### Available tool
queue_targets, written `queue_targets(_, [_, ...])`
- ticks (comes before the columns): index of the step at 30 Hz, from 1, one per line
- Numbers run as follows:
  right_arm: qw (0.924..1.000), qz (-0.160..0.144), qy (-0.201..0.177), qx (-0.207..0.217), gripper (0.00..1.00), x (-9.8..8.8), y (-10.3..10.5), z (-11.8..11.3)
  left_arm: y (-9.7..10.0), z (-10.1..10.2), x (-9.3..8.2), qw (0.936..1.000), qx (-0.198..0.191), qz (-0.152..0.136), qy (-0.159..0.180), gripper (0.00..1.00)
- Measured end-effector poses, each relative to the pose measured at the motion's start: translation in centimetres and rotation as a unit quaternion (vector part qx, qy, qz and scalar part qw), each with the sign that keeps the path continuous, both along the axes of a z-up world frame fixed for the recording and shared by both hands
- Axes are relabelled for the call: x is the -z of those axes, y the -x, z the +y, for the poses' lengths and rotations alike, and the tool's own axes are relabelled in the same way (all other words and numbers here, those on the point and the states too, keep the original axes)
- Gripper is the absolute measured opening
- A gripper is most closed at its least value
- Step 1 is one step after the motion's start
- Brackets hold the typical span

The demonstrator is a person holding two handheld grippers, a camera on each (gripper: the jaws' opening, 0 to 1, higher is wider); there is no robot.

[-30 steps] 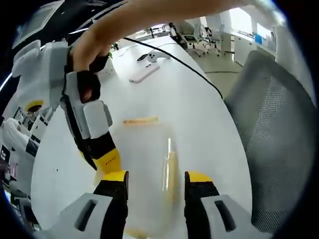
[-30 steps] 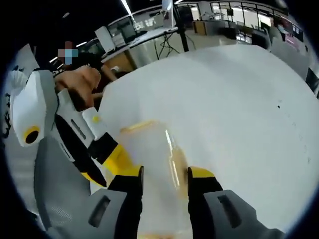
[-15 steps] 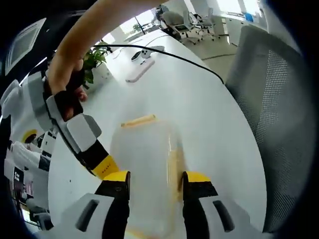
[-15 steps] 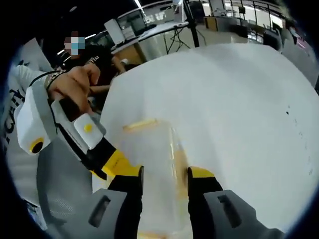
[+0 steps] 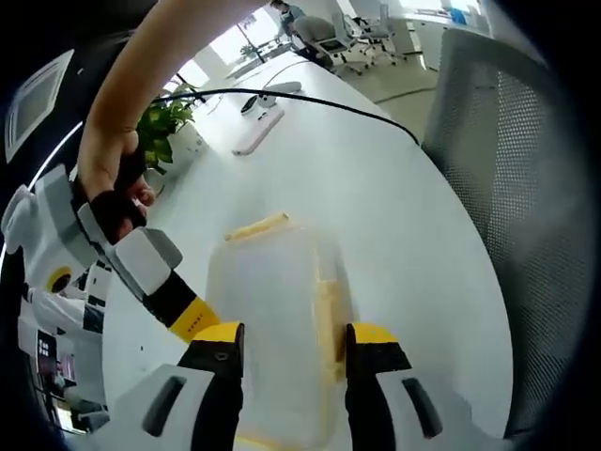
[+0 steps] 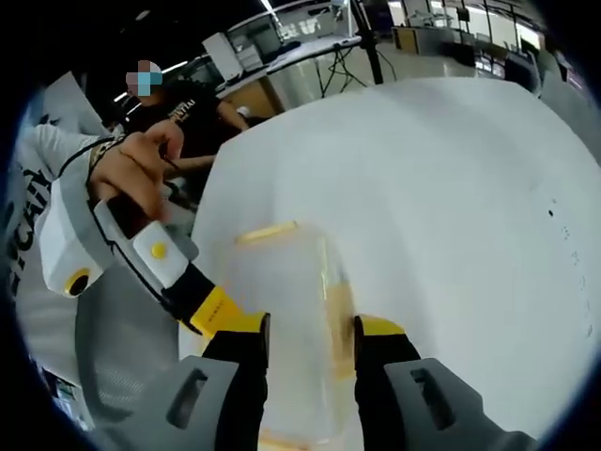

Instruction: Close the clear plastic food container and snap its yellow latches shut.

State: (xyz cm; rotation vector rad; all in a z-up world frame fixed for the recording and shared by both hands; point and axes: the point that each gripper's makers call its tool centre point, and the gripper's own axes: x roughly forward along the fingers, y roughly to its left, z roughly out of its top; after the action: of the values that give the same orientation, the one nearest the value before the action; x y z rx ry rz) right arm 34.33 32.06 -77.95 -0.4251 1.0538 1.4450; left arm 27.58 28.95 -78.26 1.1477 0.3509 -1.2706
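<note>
The clear plastic container [image 5: 277, 319] lies on the white table [image 5: 404, 216] with its lid on, lengthwise between my left gripper's [image 5: 296, 340] jaws. One yellow latch [image 5: 258, 226] sits at its far end, and another yellow latch [image 5: 326, 315] runs along its right side. The jaws stand apart over the container, which looks wider than the gap. In the right gripper view, the same container [image 6: 291, 301] lies between my right gripper's [image 6: 310, 329] parted jaws, with its far latch [image 6: 266, 232] and side latch [image 6: 338, 310]. Each view has the other gripper [image 5: 141, 263] [image 6: 150, 258] at the left, hand-held.
A grey mesh chair [image 5: 526, 188] stands close by the table's right edge. A black cable [image 5: 319, 103], a pale phone [image 5: 258, 132] and a potted plant [image 5: 164, 122] are at the far end. A seated person [image 6: 188, 103] is beyond the table [image 6: 451, 188].
Both cameras have shifted a little. In each view the other gripper has drawn back toward the lower left. The container keeps its place between the jaws.
</note>
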Motion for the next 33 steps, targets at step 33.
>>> queue_targets(33, [0.9995, 0.028, 0.007, 0.013, 0.2, 0.6, 1.1, 0.0, 0.0, 0.1, 0.5, 0.9987, -0.005, -0.047, -0.021, 0.33])
